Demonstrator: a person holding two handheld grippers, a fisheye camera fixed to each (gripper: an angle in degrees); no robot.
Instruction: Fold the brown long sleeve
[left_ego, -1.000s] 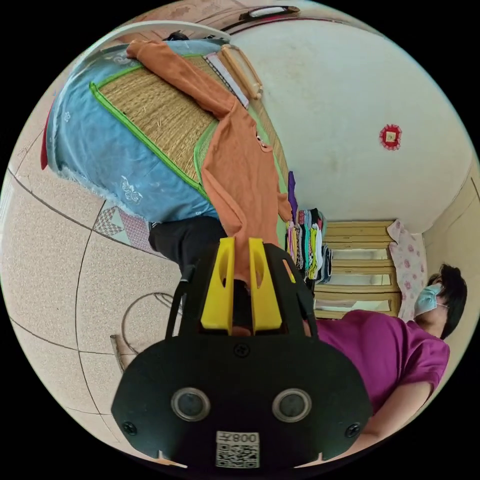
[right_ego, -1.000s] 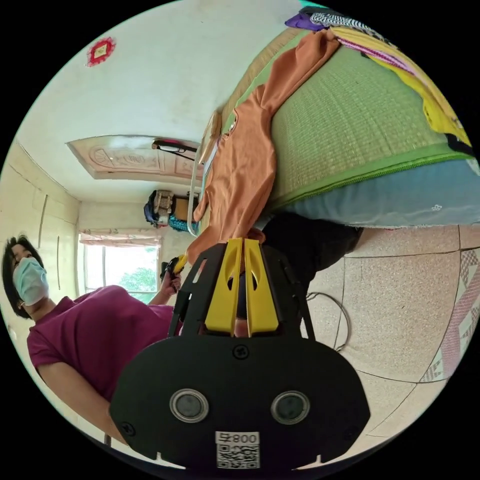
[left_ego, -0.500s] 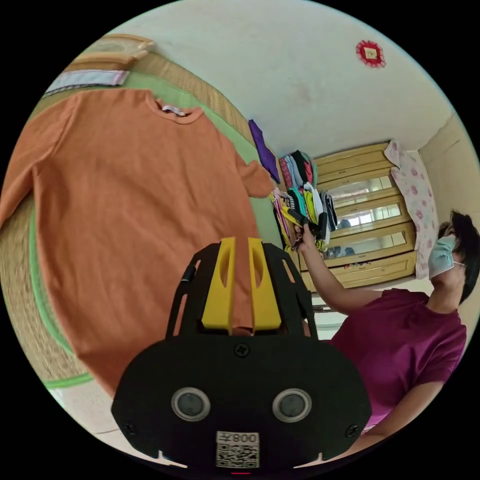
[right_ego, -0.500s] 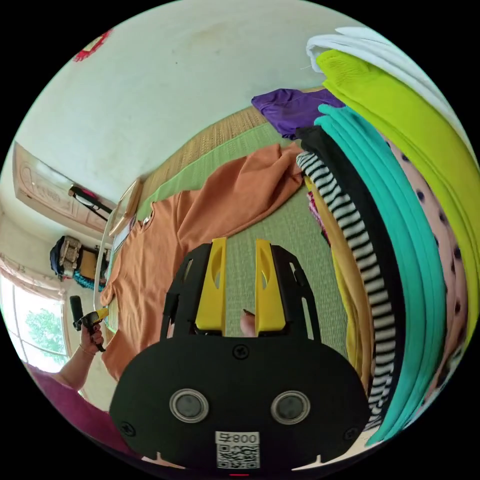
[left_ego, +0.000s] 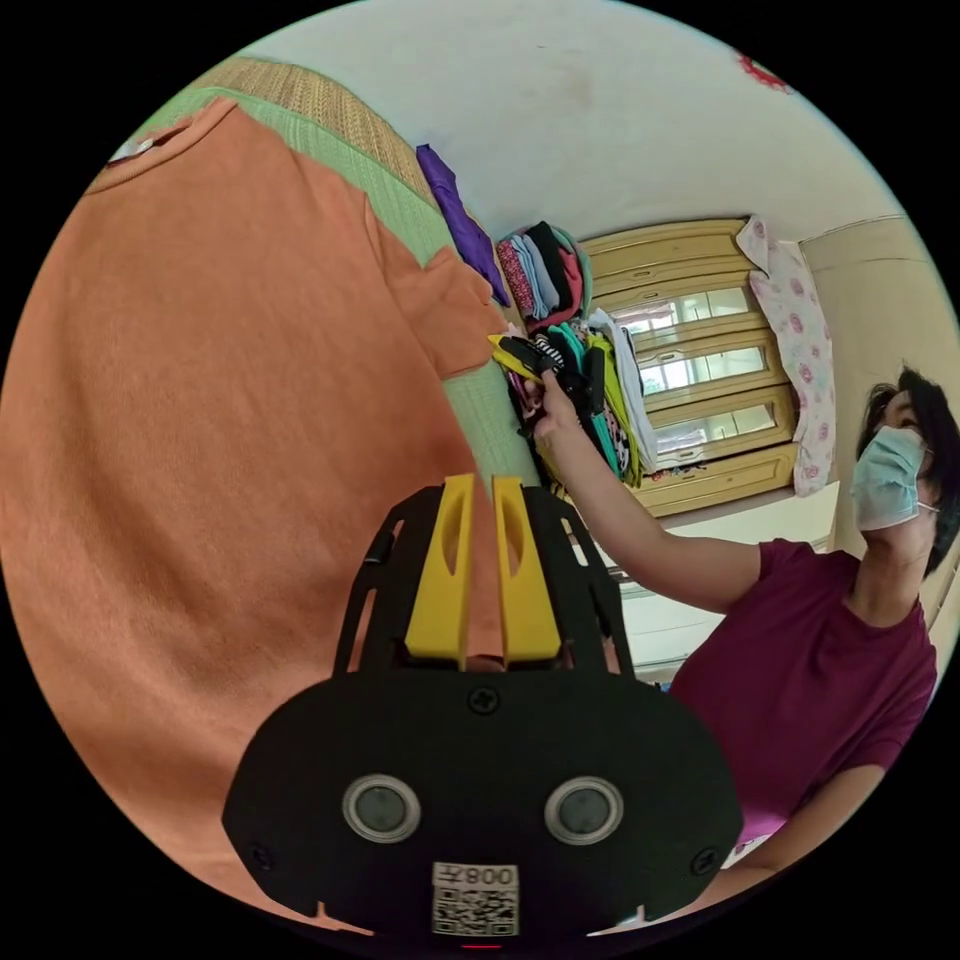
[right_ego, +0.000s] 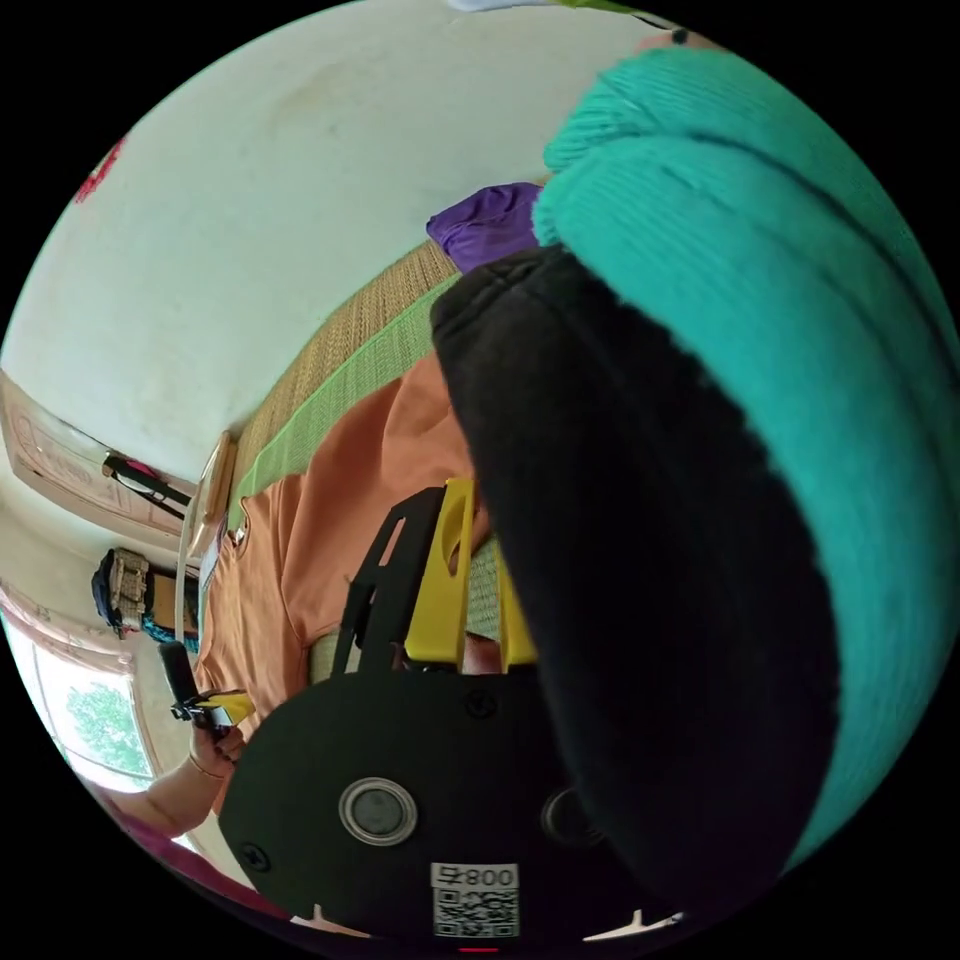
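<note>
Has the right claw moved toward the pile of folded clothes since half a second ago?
Yes. In the left gripper view, the right claw now reaches the folded clothes pile beside the wooden cabinet, by the brown shirt's sleeve.

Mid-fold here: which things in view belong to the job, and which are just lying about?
Job:
- brown long sleeve, spread on the green mat
- left gripper, jaws shut on its edge
- right gripper, out by the sleeve end

Lying about:
- clothes pile
- black garment, teal garment
- purple cloth
- cabinet
</note>
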